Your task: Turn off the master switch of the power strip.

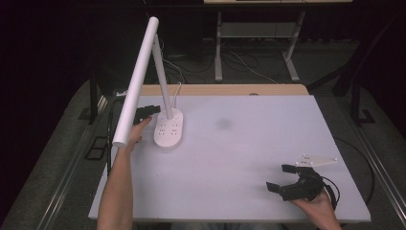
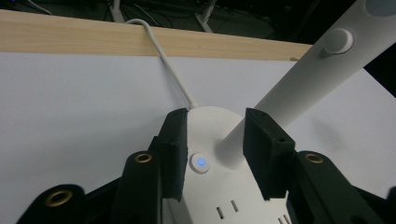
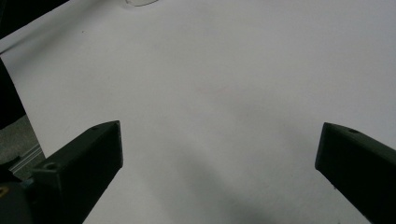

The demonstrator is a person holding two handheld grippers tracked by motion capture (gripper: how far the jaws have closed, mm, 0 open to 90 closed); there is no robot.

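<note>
Left gripper (image 2: 212, 156) pinches the lamp base (image 2: 210, 186) around its button (image 2: 200, 163); I risk sliding the lamp.

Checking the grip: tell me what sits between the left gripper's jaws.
In the left gripper view, the lamp base, with its lit power button and the stem's foot, sits between the left gripper's jaws.
</note>
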